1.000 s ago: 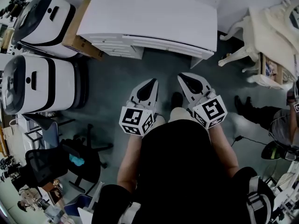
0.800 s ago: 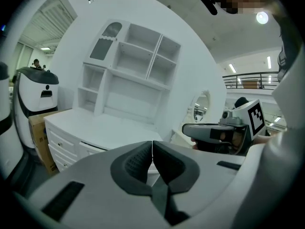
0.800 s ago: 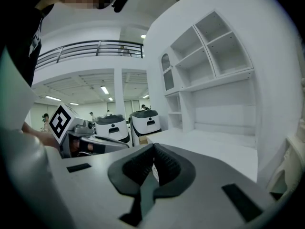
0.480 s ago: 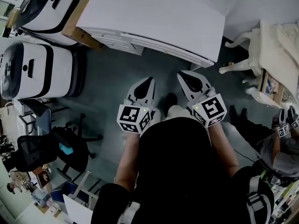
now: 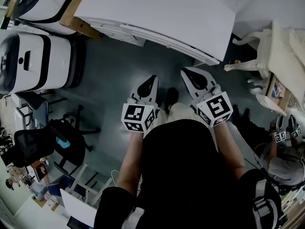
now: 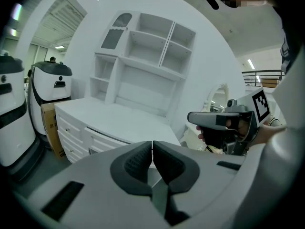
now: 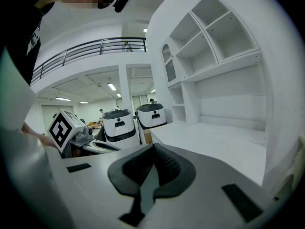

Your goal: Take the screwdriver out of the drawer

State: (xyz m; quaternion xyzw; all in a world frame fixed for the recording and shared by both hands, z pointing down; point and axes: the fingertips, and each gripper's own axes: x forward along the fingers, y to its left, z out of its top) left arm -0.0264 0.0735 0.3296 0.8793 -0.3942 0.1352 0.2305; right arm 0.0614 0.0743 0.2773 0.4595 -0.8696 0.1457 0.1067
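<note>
Before the worktop (image 5: 157,8), left gripper (image 5: 153,77) and right gripper (image 5: 184,71) hang with fingers closed, empty. Drawer (image 6: 102,142) shut, screwdriver unseen: presumably light, stiff; take its handle.

I carried both grippers forward: the left gripper (image 5: 153,77) and right gripper (image 5: 184,70) ended nearer the white desk (image 5: 157,13) than a second before. In my head view the desk slid up and tilted, the white machines (image 5: 28,61) drifted toward the upper left, and another person's marker cubes (image 5: 284,131) came in at right.
</note>
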